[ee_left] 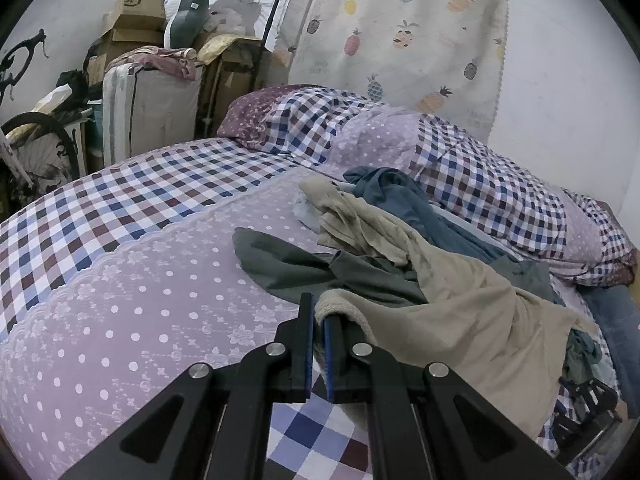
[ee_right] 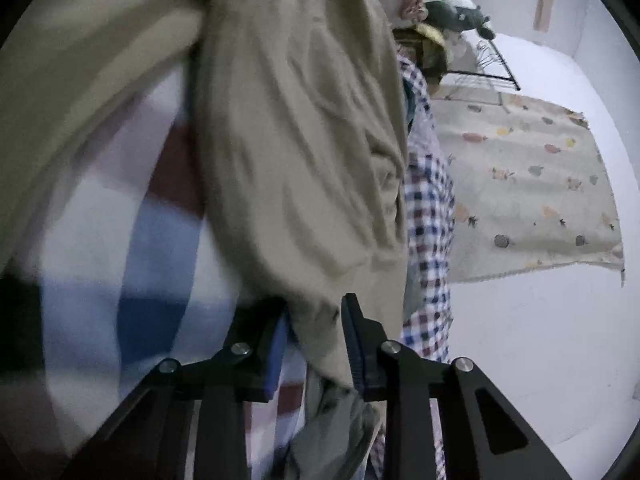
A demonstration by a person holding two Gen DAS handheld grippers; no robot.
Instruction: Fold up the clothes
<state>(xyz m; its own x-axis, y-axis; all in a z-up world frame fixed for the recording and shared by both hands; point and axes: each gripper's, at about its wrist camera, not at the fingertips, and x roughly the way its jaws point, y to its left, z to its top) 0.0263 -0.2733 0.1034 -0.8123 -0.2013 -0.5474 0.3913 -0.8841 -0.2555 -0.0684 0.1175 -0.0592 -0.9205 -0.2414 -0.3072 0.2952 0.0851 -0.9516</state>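
On the bed (ee_left: 120, 320), among a loose heap of clothes, lies my beige garment (ee_left: 460, 312), draped over a grey-green piece (ee_left: 304, 268) and a blue one (ee_left: 404, 200). It looks soft, limp and fairly light, with a fleecy inner face, so I judge it will sag and slide unless I take it at a hem or corner. My left claw (ee_left: 318, 312) is nearly clenched, pinching the fleecy edge between its jaws. My right claw (ee_right: 316, 320), tilted sideways, stands partly parted with a fold of the same beige cloth (ee_right: 304, 140) running between the jaws; whether the pads really bite it I cannot tell.
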